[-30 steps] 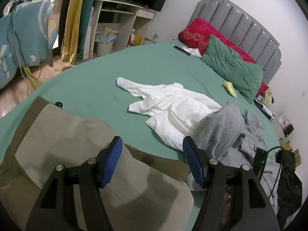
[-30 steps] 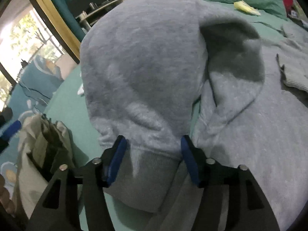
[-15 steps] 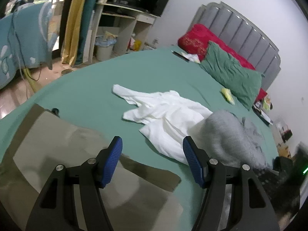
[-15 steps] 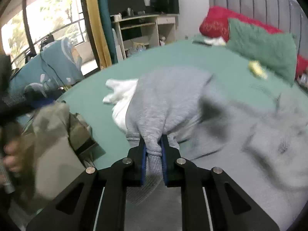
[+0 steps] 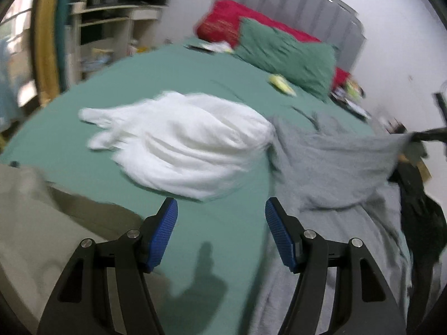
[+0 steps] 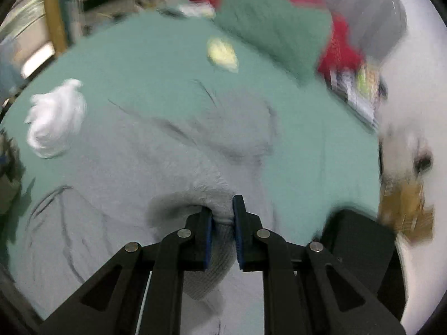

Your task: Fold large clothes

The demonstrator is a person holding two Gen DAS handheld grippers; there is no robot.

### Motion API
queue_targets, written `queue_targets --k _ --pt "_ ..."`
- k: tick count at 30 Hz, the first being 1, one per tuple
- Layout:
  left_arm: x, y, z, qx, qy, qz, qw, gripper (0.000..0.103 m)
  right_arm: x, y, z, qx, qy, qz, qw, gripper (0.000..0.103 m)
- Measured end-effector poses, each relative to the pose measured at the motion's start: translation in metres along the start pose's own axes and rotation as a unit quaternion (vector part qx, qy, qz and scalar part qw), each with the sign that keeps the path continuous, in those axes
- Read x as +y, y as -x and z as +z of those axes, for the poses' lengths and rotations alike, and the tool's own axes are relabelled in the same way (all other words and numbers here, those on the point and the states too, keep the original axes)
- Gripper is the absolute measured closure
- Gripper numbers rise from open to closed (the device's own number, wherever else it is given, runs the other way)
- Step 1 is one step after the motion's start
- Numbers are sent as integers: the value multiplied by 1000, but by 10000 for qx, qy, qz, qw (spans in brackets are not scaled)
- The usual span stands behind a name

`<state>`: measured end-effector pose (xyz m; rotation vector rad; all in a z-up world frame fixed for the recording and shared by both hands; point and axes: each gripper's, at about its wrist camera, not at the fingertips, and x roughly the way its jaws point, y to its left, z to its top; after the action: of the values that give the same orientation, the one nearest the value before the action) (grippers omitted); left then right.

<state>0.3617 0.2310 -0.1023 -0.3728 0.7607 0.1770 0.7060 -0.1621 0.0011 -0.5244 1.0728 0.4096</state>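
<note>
Between your right gripper (image 6: pixel 222 224) pads, grey hoodie (image 6: pixel 134 173) cuff is sitting pinched, jaws easing apart slightly. Hoodie bunched into hump a second ago; now you are pulling it out flat across green bed (image 6: pixel 139 64), stretching ahead of gripper. Left of hoodie, white garment (image 5: pixel 181 142) is lying. Your left gripper (image 5: pixel 220 234) is hovering wide apart, empty, khaki garment (image 5: pixel 33 223) at its left.

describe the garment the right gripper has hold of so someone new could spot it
Start at the green bed with its grey headboard. A white garment lies mid-bed; beside it, towards the bed's edge, spreads the grey sweatshirt. It is the only grey fleecy piece, and its ribbed edge sits between the pads of the right gripper.
</note>
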Motion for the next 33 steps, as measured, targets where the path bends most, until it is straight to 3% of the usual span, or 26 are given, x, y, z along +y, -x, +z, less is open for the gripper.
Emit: queue_targets --k 1,2,3,4,6,9,11,14,16,17,20,25,33 --pt "-11 -6 -5 125 -108 -95 9998 35 -19 -21 -6 257 -233 -261 9991 63" --pt "-19 -11 -9 216 -190 -154 9995 35 -30 -38 -15 371 -350 -651 9966 32" --pt "-30 -17 -16 333 -316 -229 9987 35 -38 -53 -24 398 -456 -1020 9929 21" --pt "-38 -22 -21 424 -424 -265 9978 35 -45 -70 -38 386 -617 -1017 9921 16" --pt "-55 -33 -37 639 -743 -230 9949 35 -46 -95 -62 498 -733 -866 9923 16" --pt "-64 -48 -52 906 -940 -38 9914 35 -44 -134 -92 877 -789 -966 9883 16" --pt "-60 -56 -59 1070 -896 78 9902 35 -49 -142 -110 679 -1336 -555 9872 16" --pt "-53 -64 -66 1213 -777 130 9895 35 -62 -139 -128 89 -2056 -313 9781 16" --pt "-47 -66 -67 1255 -672 198 9896 35 -68 -147 -137 98 -2362 -88 9716 16" --pt "-44 -66 -65 1246 -627 237 9899 35 -62 -150 -140 144 -2366 -173 9713 16" --pt "-38 -59 -55 984 -529 263 9934 35 -61 -134 -130 -171 -2214 -707 9725 16" --pt "-25 -46 -38 547 -397 660 9955 35 -66 -127 -88 -598 -2246 -643 9705 16" --pt "-11 -57 -32 729 -53 703 9948 35 -66 -162 -15 -1169 -2575 -197 9590 16"
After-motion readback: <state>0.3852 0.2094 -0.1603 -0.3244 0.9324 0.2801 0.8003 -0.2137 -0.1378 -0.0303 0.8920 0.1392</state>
